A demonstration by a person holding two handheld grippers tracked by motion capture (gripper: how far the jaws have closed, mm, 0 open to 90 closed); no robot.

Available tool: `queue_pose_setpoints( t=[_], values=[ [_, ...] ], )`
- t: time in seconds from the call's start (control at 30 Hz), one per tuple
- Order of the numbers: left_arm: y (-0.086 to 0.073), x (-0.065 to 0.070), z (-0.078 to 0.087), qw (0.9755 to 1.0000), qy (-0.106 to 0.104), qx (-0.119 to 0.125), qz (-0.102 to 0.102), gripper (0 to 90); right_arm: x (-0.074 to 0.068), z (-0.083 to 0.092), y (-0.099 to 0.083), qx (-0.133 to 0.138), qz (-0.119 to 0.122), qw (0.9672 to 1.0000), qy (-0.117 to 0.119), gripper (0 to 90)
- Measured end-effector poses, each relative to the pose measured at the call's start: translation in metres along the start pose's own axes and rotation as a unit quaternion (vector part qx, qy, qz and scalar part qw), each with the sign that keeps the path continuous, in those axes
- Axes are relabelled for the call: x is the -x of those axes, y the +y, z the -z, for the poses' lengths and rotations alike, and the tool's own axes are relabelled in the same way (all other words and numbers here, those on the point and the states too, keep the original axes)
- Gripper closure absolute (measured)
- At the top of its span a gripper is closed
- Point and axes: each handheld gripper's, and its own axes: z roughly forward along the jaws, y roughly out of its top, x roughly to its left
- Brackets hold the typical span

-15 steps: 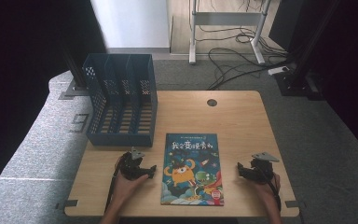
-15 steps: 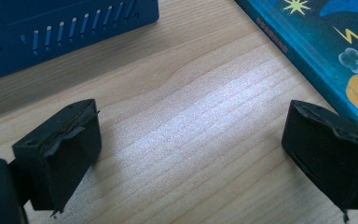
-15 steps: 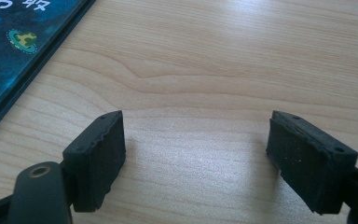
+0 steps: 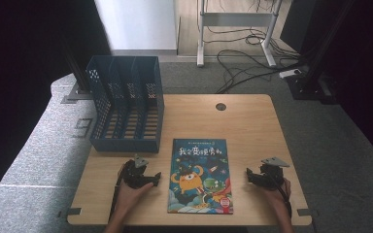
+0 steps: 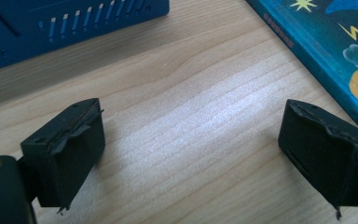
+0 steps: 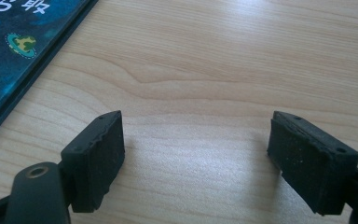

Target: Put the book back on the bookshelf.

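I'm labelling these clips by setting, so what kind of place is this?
Probably an office or lab set up for recording: a small wooden table with a cable hole, a blue file organizer and a picture book on it, plus loose cables across the grey carpet behind.

a blue picture book (image 4: 200, 175) lies flat, cover up, on the table's near middle.
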Motion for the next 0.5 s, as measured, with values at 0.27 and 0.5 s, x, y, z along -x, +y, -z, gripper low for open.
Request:
queue_pose_setpoints(
  t=[0.27, 0.5],
  values=[
    [0.0002, -0.0038, 0.0008, 0.9998, 0.014, 0.006, 0.015, 11.9, -0.0009, -0.0009, 0.0007, 0.001, 0.001, 1.0000, 0.001, 19.0],
    [0.0002, -0.0050, 0.0014, 0.9995, 0.017, 0.002, 0.025, 10.2, -0.0034, 0.0004, -0.0001, 0.003, -0.005, 1.0000, -0.005, 20.9]
  ],
)
